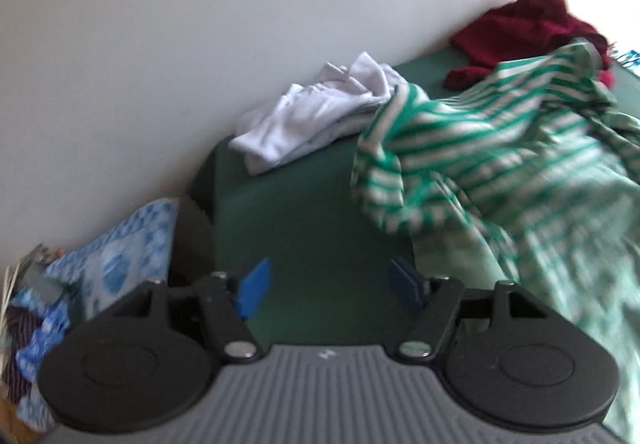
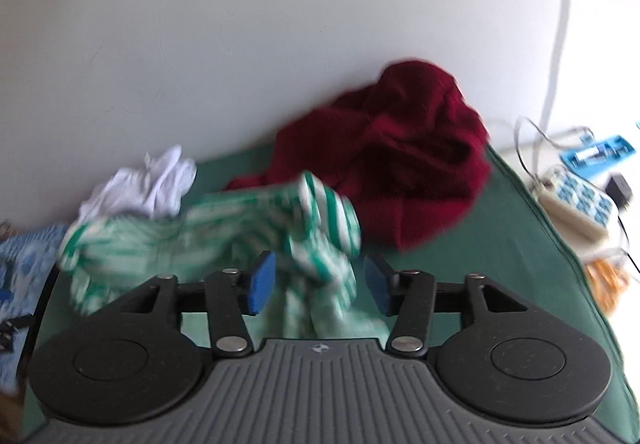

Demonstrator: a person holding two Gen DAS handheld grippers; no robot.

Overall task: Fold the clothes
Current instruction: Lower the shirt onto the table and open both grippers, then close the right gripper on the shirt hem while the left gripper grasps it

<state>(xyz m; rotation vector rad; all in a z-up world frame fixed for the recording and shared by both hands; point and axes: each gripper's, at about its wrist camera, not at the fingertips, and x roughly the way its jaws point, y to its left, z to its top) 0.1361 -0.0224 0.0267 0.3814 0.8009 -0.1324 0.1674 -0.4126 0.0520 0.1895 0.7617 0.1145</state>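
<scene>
Striped green-and-white shirt (image 2: 224, 240) lies crumpled on the green worktop (image 1: 312, 212), between a white garment (image 1: 320, 112) and a maroon sweater (image 2: 400, 156). Both the left hand-held gripper (image 1: 329, 287) and the right hand-held gripper (image 2: 319, 280) gape wide, holding nothing, probably poised to pinch the shirt's edges.

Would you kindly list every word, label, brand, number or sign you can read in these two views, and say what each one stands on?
No text can be read anywhere.
Small white emblem on the grey ribbed body of the right hand-held gripper: a symbol, no letters.
Similar mark on the left hand-held gripper: too blurred to read.
Power strip and blue box beside the table: any markings are too small and blurred.
Striped shirt, maroon sweater, white garment: no print visible.
</scene>
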